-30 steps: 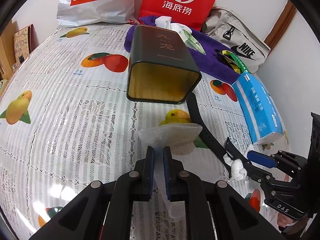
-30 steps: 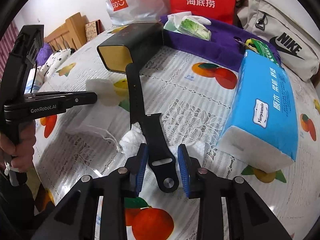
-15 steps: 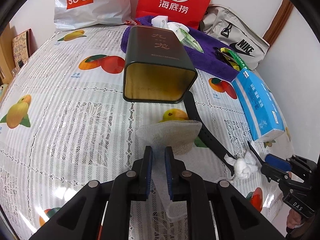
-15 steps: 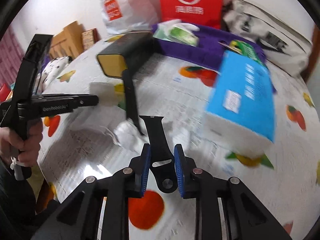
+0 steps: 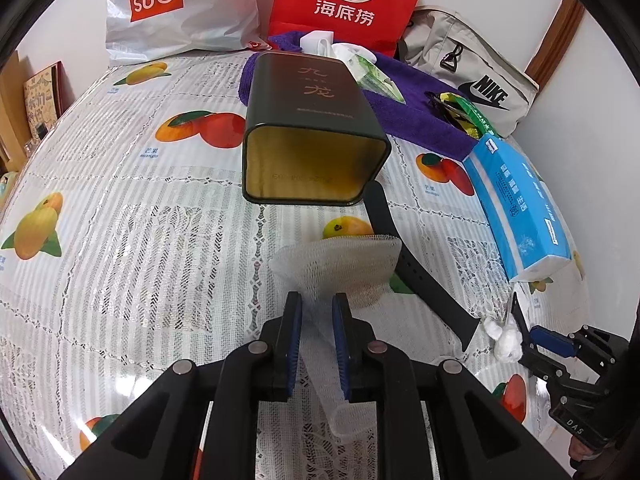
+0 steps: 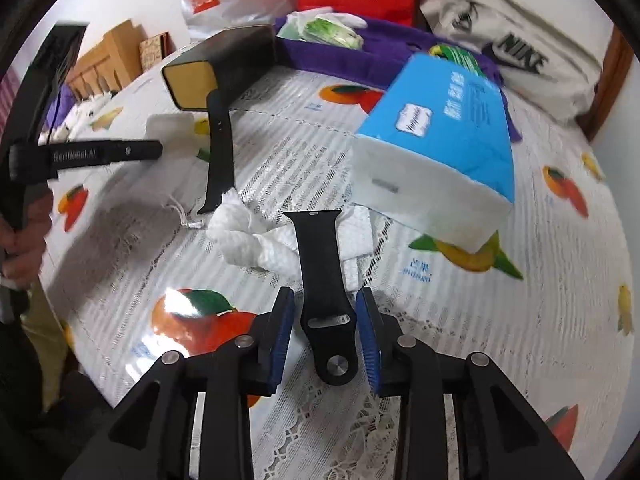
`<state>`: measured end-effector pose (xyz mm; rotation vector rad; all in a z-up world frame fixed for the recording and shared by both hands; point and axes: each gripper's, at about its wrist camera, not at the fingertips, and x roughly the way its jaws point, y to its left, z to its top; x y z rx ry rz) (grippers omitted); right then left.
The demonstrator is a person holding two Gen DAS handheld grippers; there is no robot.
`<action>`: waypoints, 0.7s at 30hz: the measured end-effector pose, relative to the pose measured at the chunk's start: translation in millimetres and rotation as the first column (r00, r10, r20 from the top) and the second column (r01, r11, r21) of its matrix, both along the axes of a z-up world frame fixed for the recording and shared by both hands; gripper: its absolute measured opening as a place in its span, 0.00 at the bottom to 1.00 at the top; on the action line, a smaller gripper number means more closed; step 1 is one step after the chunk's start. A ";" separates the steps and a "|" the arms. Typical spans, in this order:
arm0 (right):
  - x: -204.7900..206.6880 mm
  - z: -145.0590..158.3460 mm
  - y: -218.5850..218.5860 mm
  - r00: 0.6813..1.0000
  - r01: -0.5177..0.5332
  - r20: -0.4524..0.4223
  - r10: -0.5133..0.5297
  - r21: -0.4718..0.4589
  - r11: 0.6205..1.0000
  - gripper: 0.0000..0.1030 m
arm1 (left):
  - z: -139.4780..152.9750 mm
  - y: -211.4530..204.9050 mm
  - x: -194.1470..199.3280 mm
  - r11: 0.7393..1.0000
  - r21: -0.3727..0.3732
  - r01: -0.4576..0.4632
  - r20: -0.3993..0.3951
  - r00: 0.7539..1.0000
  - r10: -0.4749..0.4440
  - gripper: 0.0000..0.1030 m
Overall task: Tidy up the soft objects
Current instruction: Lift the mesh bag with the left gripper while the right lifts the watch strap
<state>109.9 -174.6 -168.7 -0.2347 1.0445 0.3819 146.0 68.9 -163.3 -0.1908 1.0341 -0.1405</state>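
The left gripper [image 5: 316,340] pinches a soft, light net bag [image 5: 340,272] at picture middle, and its jaws have just been opening. The right gripper [image 6: 324,336] stands spread round a bendy strap [image 6: 324,280], low middle. Grab the strap's sides.

Wall: plain white [image 5: 592,92], closing in behind and to my right.
Trim: brown wooden strip [image 5: 554,34] running up the far right corner.
Surface: lace-patterned cloth printed with mangoes [image 5: 120,208], glossy under glare.
Furniture: pale wooden piece [image 6: 108,60] off to the left.
Light: bright, even, indoor.
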 end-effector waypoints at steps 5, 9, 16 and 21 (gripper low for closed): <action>-3.6 5.2 -4.6 1.000 0.013 0.024 -0.013 0.018 1.000 0.24 | 1.6 -1.9 -2.0 1.000 0.003 0.008 0.009 1.000 -0.008 0.15; -8.4 12.6 -15.6 0.998 0.049 0.029 -0.051 0.059 0.997 0.24 | 1.3 -2.2 -6.4 1.000 -0.010 0.021 0.012 1.000 -0.021 0.10; -20.1 23.1 -25.4 0.995 0.075 0.051 -0.080 0.099 0.992 0.24 | 4.5 -3.2 -15.4 1.000 -0.004 0.020 0.019 1.000 -0.020 0.08; -21.9 23.6 -36.5 0.991 0.114 0.059 -0.119 0.086 0.990 0.24 | 7.4 -1.8 -21.6 1.000 -0.010 0.014 0.025 1.000 -0.014 0.08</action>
